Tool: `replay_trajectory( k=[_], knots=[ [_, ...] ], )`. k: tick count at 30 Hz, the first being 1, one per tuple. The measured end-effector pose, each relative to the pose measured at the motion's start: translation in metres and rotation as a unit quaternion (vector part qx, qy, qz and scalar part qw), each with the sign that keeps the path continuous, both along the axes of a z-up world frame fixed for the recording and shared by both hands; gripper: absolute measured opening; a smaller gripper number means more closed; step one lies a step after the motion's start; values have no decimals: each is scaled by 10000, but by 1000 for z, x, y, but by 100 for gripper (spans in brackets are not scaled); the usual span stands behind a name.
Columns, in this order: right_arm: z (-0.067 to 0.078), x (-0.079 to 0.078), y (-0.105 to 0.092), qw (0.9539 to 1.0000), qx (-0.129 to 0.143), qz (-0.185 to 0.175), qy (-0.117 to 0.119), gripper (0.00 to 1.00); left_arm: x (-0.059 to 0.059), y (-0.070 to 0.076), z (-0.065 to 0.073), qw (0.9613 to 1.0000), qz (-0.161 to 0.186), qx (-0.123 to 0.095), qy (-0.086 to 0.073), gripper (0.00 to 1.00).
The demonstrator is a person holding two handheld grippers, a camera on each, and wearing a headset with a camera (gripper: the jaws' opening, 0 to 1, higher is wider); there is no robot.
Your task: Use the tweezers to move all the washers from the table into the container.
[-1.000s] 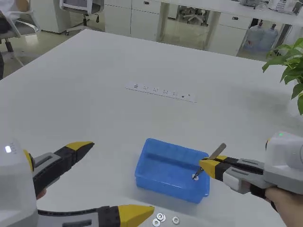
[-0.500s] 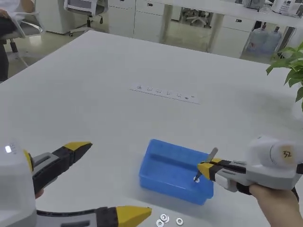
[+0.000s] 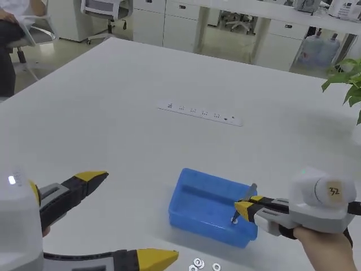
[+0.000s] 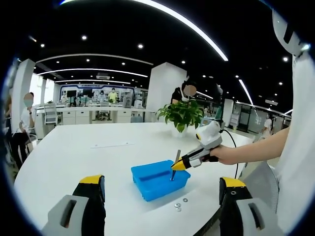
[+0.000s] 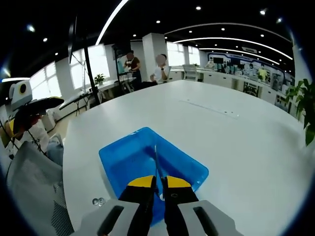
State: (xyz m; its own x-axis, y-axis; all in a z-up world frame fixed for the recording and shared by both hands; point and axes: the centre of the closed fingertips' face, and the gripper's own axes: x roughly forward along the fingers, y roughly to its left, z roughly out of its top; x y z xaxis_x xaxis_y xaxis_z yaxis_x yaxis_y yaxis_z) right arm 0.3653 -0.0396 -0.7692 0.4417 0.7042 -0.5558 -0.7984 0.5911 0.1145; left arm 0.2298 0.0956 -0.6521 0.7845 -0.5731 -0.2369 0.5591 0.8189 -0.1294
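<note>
A blue container (image 3: 203, 197) sits on the white table (image 3: 141, 84) near its front edge. My right gripper (image 3: 243, 209) is shut on thin metal tweezers (image 3: 243, 202), whose tip points down inside the container's near right corner. A pale speck shows at the tip; I cannot tell what it is. Three small washers (image 3: 198, 263) lie on the table just in front of the container. My left gripper (image 3: 135, 217) stands open to the container's left, nothing between its jaws. From the left gripper view the container (image 4: 160, 179), tweezers (image 4: 175, 164) and washers (image 4: 179, 203) lie ahead.
A white power strip (image 3: 200, 113) lies flat further back on the table. A potted plant (image 3: 344, 84) stands at the right edge. Chairs and a seated person (image 3: 11, 22) are beyond the table's far left. Wide bare tabletop surrounds the container (image 5: 128, 157).
The right gripper has rolled and sunk slightly, so the tweezers stand steeper, tip still in the container's near right corner. The left gripper has not moved. The head camera shifted a little.
</note>
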Motion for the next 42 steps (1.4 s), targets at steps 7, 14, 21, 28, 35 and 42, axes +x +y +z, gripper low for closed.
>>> replay_trajectory(
  k=[7,14,21,28,35,42],
  knots=[
    [31,-12,3,9987,427,-39,-293,3,1,-4,-1,10000,-51,8,10,99],
    [63,-41,19,9938,1031,183,-366,3,1,-5,-5,9999,-131,17,31,99],
    [64,-70,41,9916,1062,644,-370,3,-1,-8,-7,9998,-173,67,69,98],
    [29,-87,52,9922,743,995,-83,3,-3,-9,-7,9998,-169,94,91,97],
    [-7,-95,55,9922,498,1113,274,3,-5,-8,-10,9997,-160,156,140,97],
    [-1,-102,58,9910,514,1218,227,3,-4,-6,-10,9998,-106,95,150,97]
  ],
)
